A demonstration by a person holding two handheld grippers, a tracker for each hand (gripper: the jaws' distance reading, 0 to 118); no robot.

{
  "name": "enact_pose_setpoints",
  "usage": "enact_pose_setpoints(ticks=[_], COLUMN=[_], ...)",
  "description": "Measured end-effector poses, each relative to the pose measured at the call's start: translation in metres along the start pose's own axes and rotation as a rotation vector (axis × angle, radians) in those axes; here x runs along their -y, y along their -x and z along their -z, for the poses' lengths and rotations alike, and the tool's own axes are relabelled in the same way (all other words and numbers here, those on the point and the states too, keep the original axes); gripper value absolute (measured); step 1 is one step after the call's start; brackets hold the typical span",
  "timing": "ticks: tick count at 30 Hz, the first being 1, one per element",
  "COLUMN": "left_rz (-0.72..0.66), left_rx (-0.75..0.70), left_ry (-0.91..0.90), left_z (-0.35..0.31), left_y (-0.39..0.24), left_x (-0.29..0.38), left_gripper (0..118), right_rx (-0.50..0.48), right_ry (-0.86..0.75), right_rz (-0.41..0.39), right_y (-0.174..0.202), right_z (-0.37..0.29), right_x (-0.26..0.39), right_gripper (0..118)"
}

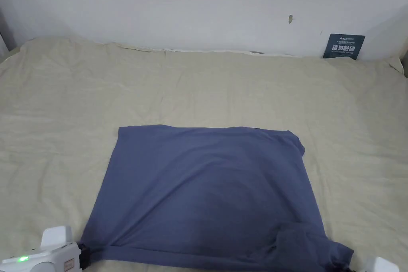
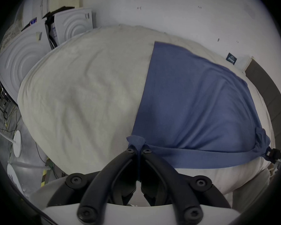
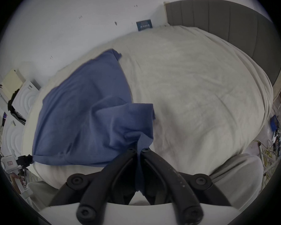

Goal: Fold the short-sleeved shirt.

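A blue short-sleeved shirt lies spread on a bed covered with a beige sheet, near the head view's 6 o'clock edge. The left tool has its black jaws pressed together on the shirt's near left corner, with blue cloth running down between them; in the head view this tool sits at about 7 o'clock. The right tool pinches the near right corner in the same way, and a bunched fold of fabric, perhaps a sleeve, rises just ahead of its jaws. Between the two tools the near hem is pulled into a taut band.

On the white wall behind the bed, at about 1 o'clock in the head view, a dark sign leans with white lettering too small to make out. Small red marks on the wall at 11 and 1 o'clock cannot be made out either. A grey padded headboard stands at 1 o'clock in the right gripper view.
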State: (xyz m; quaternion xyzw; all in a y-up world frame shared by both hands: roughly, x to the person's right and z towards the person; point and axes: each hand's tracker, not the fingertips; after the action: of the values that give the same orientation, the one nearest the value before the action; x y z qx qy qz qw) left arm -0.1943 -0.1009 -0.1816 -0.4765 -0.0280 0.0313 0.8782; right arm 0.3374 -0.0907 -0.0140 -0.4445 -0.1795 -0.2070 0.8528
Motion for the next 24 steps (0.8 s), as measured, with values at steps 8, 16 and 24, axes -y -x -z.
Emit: enact_pose_setpoints(ticks=[8,16,24], left_rz=[-0.015,0.015,0.092], left_rx=[-0.033,0.055,0.073], left_ry=[-0.01,-0.357,-0.696], left_z=[-0.021,-0.101,-0.158], left_y=[-0.009,-0.045,-0.085], left_x=[-0.01,-0.059,-0.082], left_gripper=[108,113,104], right_rx=[0.061,-0.034,-0.048], right_ry=[-0.005,-0.381,-0.712], right_rz=[-0.059,-0.135,-0.277], right_y=[0.029,0.074,0.112], right_z=[-0.019,-0.096,-0.148], right_x=[-0.008,-0.065,-0.086], right_gripper=[58,108,104])
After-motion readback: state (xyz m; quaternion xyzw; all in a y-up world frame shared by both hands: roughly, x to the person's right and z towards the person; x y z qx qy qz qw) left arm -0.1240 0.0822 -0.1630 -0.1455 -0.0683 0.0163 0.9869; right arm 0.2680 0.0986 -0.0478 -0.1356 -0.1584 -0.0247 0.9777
